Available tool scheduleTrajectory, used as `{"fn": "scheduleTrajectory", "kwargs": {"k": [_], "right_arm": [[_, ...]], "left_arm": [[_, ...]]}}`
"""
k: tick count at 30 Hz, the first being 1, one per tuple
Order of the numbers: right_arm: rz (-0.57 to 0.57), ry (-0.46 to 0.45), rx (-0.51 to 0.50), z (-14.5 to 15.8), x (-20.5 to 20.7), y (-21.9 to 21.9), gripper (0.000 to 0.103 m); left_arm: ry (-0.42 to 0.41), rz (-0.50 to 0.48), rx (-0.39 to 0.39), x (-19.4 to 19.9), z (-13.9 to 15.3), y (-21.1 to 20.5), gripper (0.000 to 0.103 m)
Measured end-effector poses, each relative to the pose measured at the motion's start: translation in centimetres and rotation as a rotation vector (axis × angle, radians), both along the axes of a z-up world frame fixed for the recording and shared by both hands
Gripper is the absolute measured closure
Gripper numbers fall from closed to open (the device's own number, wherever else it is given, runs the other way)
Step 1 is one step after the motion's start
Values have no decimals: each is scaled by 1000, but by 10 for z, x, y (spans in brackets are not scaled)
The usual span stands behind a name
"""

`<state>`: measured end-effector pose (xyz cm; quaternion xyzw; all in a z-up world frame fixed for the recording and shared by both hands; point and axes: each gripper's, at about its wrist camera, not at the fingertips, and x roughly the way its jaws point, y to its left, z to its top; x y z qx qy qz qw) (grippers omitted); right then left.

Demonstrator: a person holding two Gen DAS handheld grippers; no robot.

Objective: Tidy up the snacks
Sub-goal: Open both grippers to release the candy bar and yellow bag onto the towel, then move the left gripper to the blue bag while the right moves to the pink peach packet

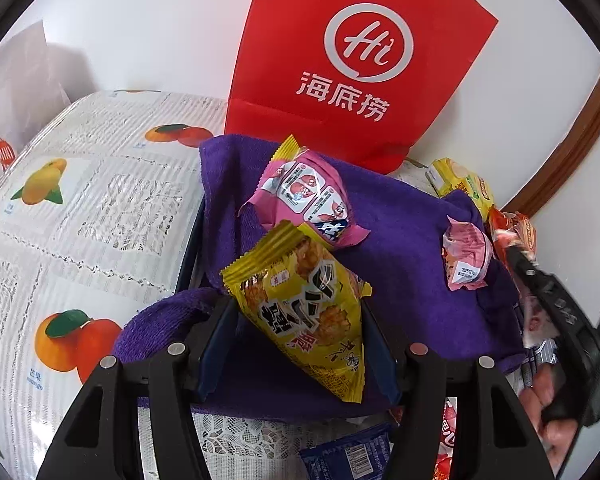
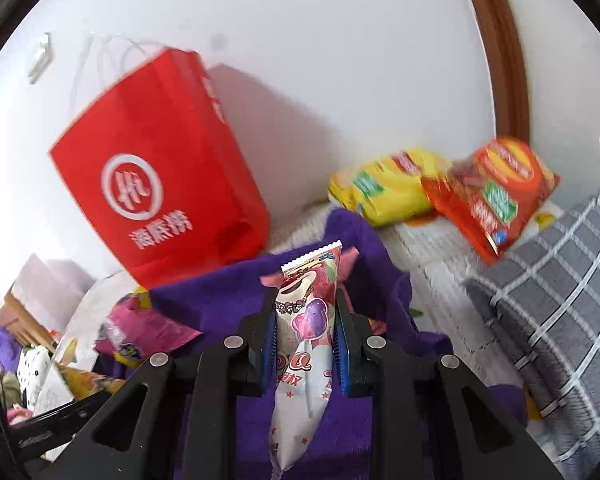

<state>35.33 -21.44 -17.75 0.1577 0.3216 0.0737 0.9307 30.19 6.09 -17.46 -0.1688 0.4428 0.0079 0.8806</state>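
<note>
My left gripper [image 1: 298,304] is shut on a yellow snack packet [image 1: 304,304], held over a purple towel [image 1: 400,240]. A pink snack packet [image 1: 308,196] and a small pink wrapper [image 1: 466,258] lie on the towel. My right gripper [image 2: 306,312] is shut on a white and pink lollipop packet [image 2: 304,344] above the same purple towel [image 2: 220,292]. The right gripper shows as a dark shape [image 1: 560,320] at the right edge of the left wrist view.
A red paper bag [image 1: 352,60] stands against the white wall behind the towel. A yellow chip bag [image 2: 384,188] and an orange chip bag [image 2: 492,196] lie at the back right. A grey checked cushion [image 2: 548,280] is on the right. A fruit-print tablecloth [image 1: 80,208] lies left.
</note>
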Motion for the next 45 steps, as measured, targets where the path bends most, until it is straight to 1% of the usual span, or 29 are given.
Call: {"fn": "scheduleTrajectory", "kwargs": {"k": [3, 4, 6, 9, 11, 13, 16, 19, 21, 23, 25, 31, 34, 38, 41, 45], "right_arm": [[2, 54, 10, -14, 7, 0, 78], [7, 60, 8, -16, 7, 0, 78], [14, 69, 0, -17, 7, 3, 75], [38, 90, -18, -21, 7, 7, 75], [50, 109, -20, -22, 7, 8, 70], [61, 124, -14, -22, 6, 7, 55], [79, 99, -12, -16, -1, 8, 53], [68, 52, -38, -6, -12, 9, 49], [67, 25, -38, 0, -16, 8, 48], [66, 17, -34, 4, -18, 7, 48], [73, 33, -29, 6, -21, 7, 48], [128, 75, -54, 14, -32, 17, 48], [169, 73, -49, 18, -40, 24, 48], [205, 69, -87, 19, -55, 31, 48], [192, 62, -119, 11, -73, 22, 48], [172, 107, -131, -6, -84, 8, 48]], "left_arm": [[1, -10, -5, 0, 0, -2, 43], [2, -13, -7, -1, 0, -2, 43], [1, -15, -19, -1, 1, -1, 43], [-4, -1, -33, -1, 1, 3, 43], [-8, 21, -31, -1, 0, 7, 43], [-9, 48, -31, 0, 0, 12, 43], [1, 65, -45, 2, -2, 17, 43], [11, 64, -56, 3, -3, 18, 43], [20, 58, -53, 5, -3, 17, 42], [21, 44, -61, 5, -3, 16, 34], [19, 34, -75, 5, -3, 15, 30], [17, 30, -69, 4, -1, 14, 28], [14, 29, -69, 2, 0, 14, 28], [-3, 42, -14, -3, 4, 10, 28], [-9, 36, 19, -3, 5, 6, 28], [-4, 31, 5, -5, 5, 5, 28]]}}
